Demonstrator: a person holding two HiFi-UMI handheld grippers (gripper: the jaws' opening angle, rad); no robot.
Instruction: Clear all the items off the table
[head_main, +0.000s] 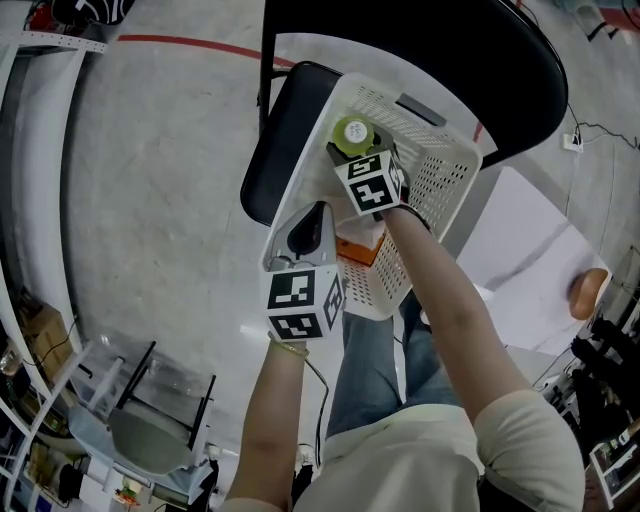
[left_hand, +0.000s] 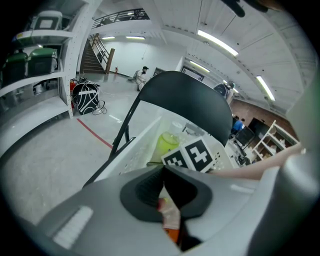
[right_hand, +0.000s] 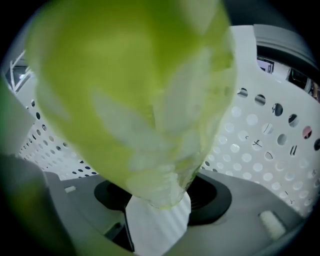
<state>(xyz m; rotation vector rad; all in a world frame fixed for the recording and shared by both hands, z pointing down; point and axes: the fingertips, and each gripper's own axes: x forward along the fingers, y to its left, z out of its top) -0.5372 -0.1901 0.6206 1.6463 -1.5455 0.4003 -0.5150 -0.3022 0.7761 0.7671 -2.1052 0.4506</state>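
Note:
A white perforated basket (head_main: 440, 140) sits on a black folding chair (head_main: 285, 120). Inside it is a green bottle (head_main: 352, 135) with a white cap (right_hand: 157, 225). My right gripper (head_main: 352, 152) reaches down into the basket around the bottle. Its jaws stand wide on either side of the bottle's neck, with no pad clearly pressing. In the right gripper view the bottle (right_hand: 135, 90) fills most of the picture in front of the basket wall (right_hand: 260, 145). My left gripper (head_main: 316, 212) is shut and empty over the basket's near left rim. An orange packet (head_main: 360, 248) lies in the basket below it.
The chair's black backrest (head_main: 450, 50) rises behind the basket. A white sheet (head_main: 530, 270) lies on the floor at the right. A metal rack (head_main: 150, 390) stands at the lower left, and a red line (head_main: 200, 45) crosses the grey floor.

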